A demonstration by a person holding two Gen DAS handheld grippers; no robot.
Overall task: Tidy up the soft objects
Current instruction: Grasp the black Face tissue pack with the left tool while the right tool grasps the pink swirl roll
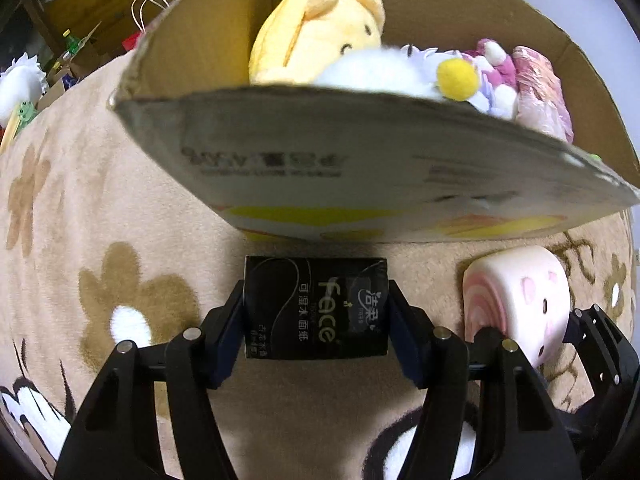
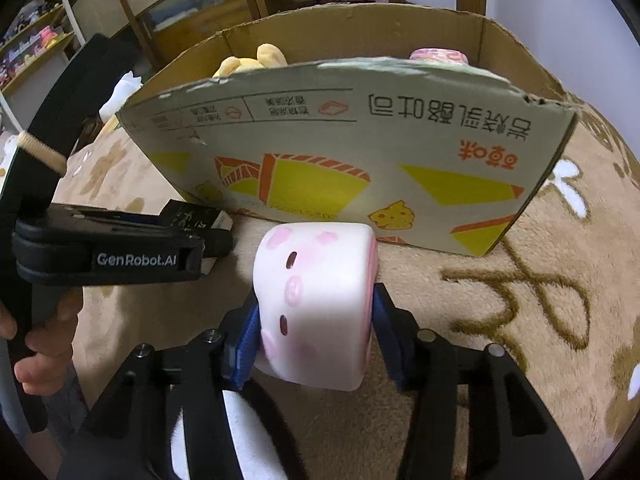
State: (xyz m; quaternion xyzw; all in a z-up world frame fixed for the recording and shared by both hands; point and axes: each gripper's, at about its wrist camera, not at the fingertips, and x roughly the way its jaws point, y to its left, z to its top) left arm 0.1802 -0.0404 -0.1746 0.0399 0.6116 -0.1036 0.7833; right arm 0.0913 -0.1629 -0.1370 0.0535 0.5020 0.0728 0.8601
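My left gripper point(image 1: 316, 312) clamped on black tissue pack point(image 1: 316, 306), pads pressing both sides, pack on beige flower rug point(image 1: 100, 208); my right gripper point(image 2: 316, 332) squeezing pink-white roll plush point(image 2: 316, 304), also on rug, just right of pack; beyond both, cardboard box point(image 2: 320, 136) w/ yellow bear plush point(image 1: 316, 32), white flower plush point(image 1: 400, 68), purple plush point(image 1: 496, 64) inside; shelves point(image 2: 200, 4) far back.

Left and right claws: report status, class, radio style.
Left claw shut on tissue pack. Right claw shut on pink squishy. Box wall ahead.
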